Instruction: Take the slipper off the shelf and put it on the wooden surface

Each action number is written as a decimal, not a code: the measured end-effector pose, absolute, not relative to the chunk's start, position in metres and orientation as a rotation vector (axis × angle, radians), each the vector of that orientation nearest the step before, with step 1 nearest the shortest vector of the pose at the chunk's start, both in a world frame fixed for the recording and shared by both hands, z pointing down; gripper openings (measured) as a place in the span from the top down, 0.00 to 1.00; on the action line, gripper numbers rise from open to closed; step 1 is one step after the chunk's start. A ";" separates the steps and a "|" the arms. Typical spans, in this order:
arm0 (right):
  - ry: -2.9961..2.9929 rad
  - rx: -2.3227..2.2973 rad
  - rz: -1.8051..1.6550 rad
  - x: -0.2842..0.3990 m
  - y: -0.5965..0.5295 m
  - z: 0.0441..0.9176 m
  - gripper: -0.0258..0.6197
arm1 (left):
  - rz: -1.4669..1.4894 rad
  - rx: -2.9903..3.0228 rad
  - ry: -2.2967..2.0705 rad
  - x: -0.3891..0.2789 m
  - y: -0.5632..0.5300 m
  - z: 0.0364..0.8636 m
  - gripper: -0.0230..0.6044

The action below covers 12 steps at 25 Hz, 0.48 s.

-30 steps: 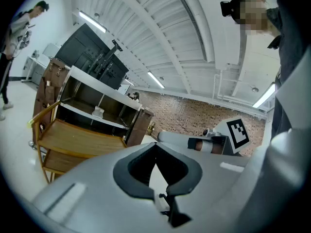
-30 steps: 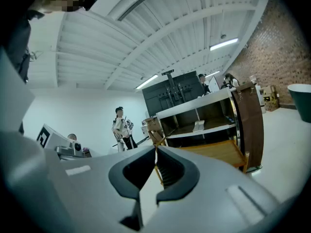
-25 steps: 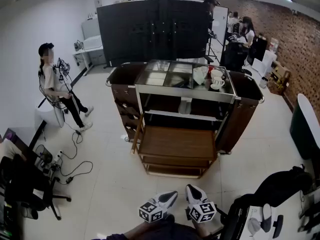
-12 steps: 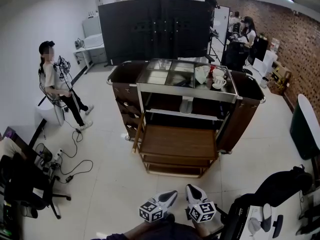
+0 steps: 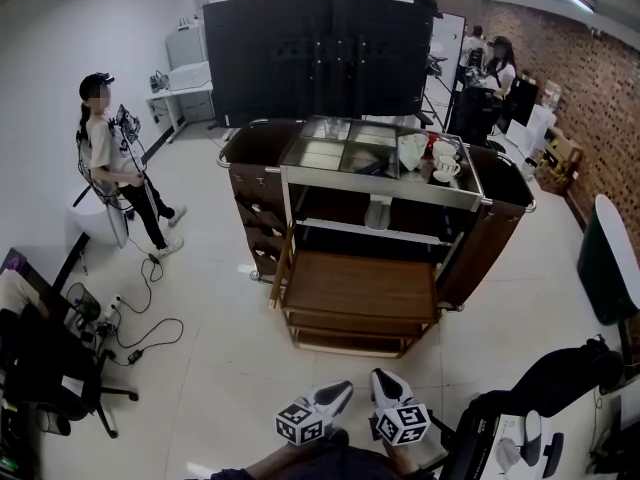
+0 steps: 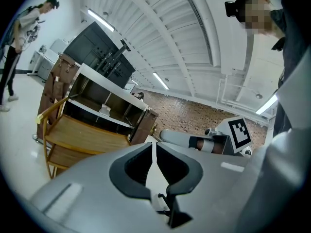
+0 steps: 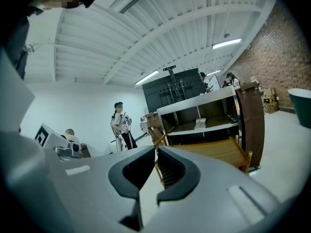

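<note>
White, the slipper (image 5: 377, 212) sits on the shelf (image 5: 320, 228) in the middle of the cart (image 5: 500, 218), under the cart's top level, where cups (image 5: 441, 161) stand at the right end. Just below and in front of the shelf lies the wooden surface (image 5: 355, 286), a brown slatted platform with a lower tier beneath it. Both claws are low in the head view, well apart from the cart and side by side, their marker cubes towards the camera and their tips aimed at the wooden surface. The left claw (image 5: 345, 391) is closed, its dark pads meeting at the tips with nothing between them. The right claw (image 5: 381, 378) is closed too and holds nothing; through the slit of its jaws only the corner of the wooden surface shows. In both claw views the slipper appears small on the shelf, far from the jaws. Behind the cart stands a tall black panel (image 5: 320, 58). A person (image 5: 108, 163) stands on the pale floor (image 5: 200, 368) to the left, and a brick wall (image 5: 600, 88) runs along the right.
</note>
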State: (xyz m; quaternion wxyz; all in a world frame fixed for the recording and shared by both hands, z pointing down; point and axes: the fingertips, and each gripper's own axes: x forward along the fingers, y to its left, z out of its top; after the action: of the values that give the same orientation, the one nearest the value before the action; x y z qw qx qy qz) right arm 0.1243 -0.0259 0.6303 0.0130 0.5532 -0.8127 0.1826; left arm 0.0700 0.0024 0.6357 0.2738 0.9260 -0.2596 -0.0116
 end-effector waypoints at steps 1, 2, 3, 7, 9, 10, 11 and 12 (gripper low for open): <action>-2.531 1.722 0.573 0.120 -0.030 0.631 0.95 | -0.033 2.488 -0.696 0.066 0.000 0.636 0.91; -2.529 1.718 0.578 0.117 -0.034 0.632 0.92 | -0.035 2.486 -0.694 0.061 -0.004 0.636 0.90; -2.525 1.713 0.583 0.113 -0.040 0.633 0.91 | -0.037 2.484 -0.693 0.056 -0.008 0.636 0.89; -2.486 1.701 0.586 0.101 -0.062 0.634 0.89 | -0.036 2.477 -0.692 0.032 -0.026 0.632 0.84; -2.471 1.696 0.569 0.097 -0.077 0.631 0.88 | -0.037 2.481 -0.691 0.019 -0.035 0.629 0.82; -2.464 1.693 0.551 0.096 -0.088 0.629 0.88 | -0.042 2.486 -0.687 0.014 -0.041 0.626 0.81; -2.457 1.689 0.531 0.096 -0.102 0.626 0.88 | -0.047 2.492 -0.683 0.010 -0.049 0.624 0.79; -2.451 1.687 0.513 0.096 -0.116 0.624 0.88 | -0.052 2.497 -0.681 0.005 -0.056 0.622 0.79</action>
State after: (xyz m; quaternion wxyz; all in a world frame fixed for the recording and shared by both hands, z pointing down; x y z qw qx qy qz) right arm 0.0963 -0.1157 0.6243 0.0610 0.5576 -0.8103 0.1696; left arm 0.0053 -0.0558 0.6224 0.2731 0.9279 -0.2530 -0.0193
